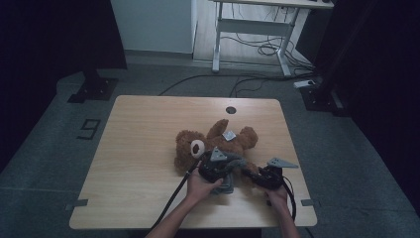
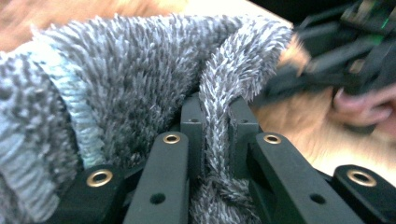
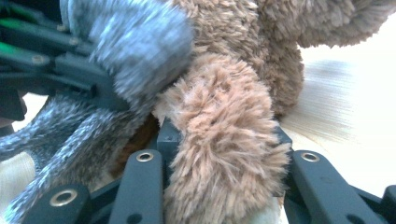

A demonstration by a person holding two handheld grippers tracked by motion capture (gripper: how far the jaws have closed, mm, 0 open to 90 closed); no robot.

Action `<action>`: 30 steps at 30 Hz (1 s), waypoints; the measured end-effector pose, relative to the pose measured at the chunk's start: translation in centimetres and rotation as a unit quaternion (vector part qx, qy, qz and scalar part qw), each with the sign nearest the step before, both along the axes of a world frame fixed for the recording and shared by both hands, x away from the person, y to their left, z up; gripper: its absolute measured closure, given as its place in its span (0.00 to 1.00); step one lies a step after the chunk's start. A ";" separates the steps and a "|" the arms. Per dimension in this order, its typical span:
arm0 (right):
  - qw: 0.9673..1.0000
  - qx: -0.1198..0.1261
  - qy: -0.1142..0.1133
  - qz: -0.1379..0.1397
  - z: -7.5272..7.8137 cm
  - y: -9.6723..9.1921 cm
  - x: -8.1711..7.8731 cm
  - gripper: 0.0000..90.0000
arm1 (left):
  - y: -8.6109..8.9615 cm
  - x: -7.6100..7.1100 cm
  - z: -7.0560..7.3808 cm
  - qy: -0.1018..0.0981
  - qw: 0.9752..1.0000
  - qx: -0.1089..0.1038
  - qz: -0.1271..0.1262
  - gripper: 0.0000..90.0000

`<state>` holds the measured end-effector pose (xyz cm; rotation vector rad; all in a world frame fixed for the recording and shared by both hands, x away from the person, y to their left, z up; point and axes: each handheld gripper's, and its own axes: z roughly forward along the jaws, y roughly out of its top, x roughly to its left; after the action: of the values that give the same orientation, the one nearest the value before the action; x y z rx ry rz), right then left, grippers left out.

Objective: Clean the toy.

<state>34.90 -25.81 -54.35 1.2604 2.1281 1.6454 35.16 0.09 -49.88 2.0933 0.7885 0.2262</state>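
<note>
Both fuzzy: grey sock [image 2: 140,79] (ribbed cuff), shaggy brown teddy bear [image 3: 224,140]

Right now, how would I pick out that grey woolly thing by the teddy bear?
On the wooden table lies a brown teddy bear. At its near side, by the person's hands, the left gripper pinches a fuzzy grey sock with a pale blue ribbed band. It is the one grey, flat, limp piece; everything around it is brown plush or black metal.
</note>
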 end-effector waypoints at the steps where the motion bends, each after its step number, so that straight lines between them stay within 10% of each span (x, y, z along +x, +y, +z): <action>1: 1.000 0.002 0.001 -0.001 0.0 0.0 0.0 0.68 | 0.6 -0.2 -0.2 -0.001 1.000 0.005 0.003 0.89; 23: 1.000 -0.003 -0.004 0.006 0.0 -0.5 0.1 0.68 | 13.6 -0.6 -0.6 0.020 0.996 -0.022 0.089 0.87; 30: 1.000 -0.002 -0.007 0.010 0.0 -0.6 0.2 0.69 | 14.5 -0.7 2.7 -0.013 0.994 -0.068 0.087 0.87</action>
<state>35.12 -26.37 -54.39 1.2258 2.1412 1.6511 34.46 14.56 -47.16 1.8913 0.9464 0.2844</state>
